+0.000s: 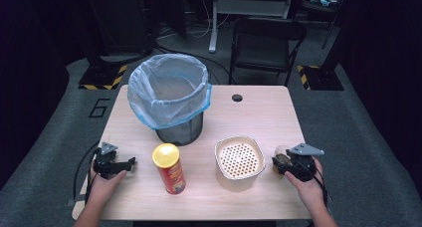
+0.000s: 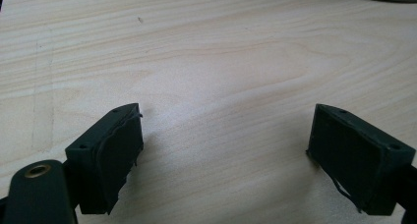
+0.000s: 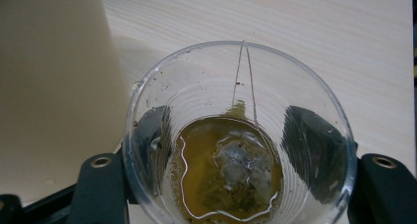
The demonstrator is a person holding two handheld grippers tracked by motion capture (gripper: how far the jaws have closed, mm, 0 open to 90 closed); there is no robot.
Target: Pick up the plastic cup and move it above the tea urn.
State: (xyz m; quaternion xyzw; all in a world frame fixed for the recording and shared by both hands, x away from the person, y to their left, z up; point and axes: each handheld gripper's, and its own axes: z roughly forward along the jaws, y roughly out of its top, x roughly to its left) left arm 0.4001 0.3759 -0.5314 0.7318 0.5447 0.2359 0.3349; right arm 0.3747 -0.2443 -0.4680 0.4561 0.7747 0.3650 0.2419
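Cup (image 3: 236,135): thin clear plastic, crushable, holds tea and a teabag; likely spills if tilted.
Hold: mid-wall, gently.
Right gripper (image 1: 288,166): clasping the cup, lower right.
Left gripper (image 2: 226,155): spread, empty.

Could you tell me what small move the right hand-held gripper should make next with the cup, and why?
Probably lift the clear cup straight up, kept level. The right hand-held gripper has its jaws on either side of it, and it holds amber liquid with a tea bag. The cream strainer tub stands close beside it.
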